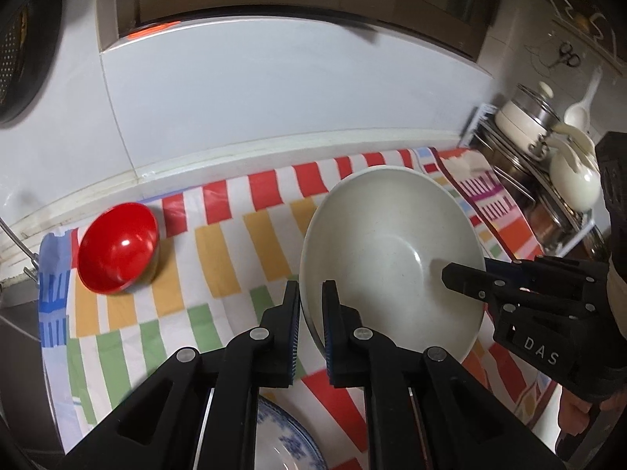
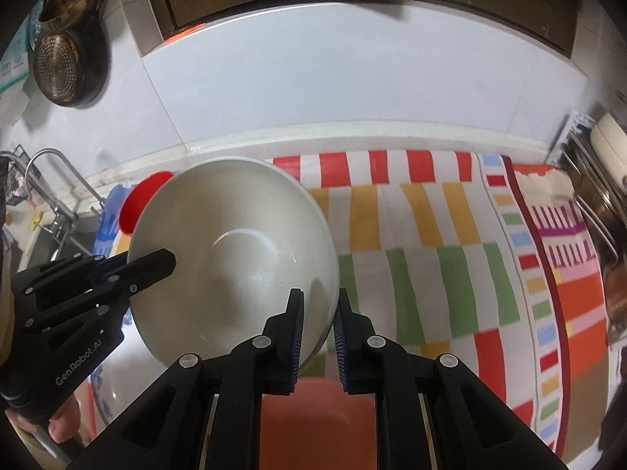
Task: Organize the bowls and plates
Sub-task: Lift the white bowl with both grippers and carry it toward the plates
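A large white bowl [image 1: 392, 250] is held tilted above the striped cloth [image 1: 219, 250]. My left gripper [image 1: 311, 293] is shut on its left rim, one finger inside and one outside. My right gripper [image 1: 466, 274] is shut on the opposite rim. In the right wrist view the same bowl [image 2: 235, 250] fills the centre, with my right gripper [image 2: 319, 301] on its right rim and my left gripper [image 2: 153, 264] on its left rim. A red bowl [image 1: 117, 248] sits on the cloth at the far left, partly hidden behind the white bowl in the right wrist view [image 2: 139, 203]. A blue-patterned plate [image 1: 290, 442] lies below the left gripper.
A rack with pots and a ladle [image 1: 556, 145] stands at the right end of the counter. A sink with a tap [image 2: 55, 196] is at the left. An orange plate or dish [image 2: 313, 411] lies under the right gripper. A tiled wall [image 1: 274, 90] backs the counter.
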A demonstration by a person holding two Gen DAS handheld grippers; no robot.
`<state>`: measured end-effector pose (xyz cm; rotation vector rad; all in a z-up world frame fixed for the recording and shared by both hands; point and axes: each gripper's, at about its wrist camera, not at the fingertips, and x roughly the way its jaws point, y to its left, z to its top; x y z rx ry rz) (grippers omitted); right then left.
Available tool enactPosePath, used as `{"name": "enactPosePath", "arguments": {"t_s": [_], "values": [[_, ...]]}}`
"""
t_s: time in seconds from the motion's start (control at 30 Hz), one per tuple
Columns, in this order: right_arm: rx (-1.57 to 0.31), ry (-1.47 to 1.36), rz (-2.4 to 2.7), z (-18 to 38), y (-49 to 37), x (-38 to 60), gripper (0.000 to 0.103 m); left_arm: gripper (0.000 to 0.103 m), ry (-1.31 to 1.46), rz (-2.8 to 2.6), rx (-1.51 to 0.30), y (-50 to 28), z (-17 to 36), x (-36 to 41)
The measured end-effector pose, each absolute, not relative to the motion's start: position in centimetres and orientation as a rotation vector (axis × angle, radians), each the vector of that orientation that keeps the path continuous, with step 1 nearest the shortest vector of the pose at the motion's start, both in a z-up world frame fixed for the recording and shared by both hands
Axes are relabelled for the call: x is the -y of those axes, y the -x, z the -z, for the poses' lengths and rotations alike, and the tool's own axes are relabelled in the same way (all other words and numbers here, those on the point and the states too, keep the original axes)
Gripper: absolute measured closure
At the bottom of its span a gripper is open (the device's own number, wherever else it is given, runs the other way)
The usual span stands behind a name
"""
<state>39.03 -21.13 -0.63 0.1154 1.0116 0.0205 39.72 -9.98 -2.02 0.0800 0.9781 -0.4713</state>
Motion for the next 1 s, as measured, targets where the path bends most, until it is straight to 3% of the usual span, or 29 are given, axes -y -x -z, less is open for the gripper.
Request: {"name": "enactPosePath", "arguments": {"t_s": [1.0], "values": [[-1.229, -0.178, 0.046, 6.6, -28.8, 24.4, 0.087, 0.089, -0.150, 0.584, -1.189, -31.2, 7.5, 13.9]]}}
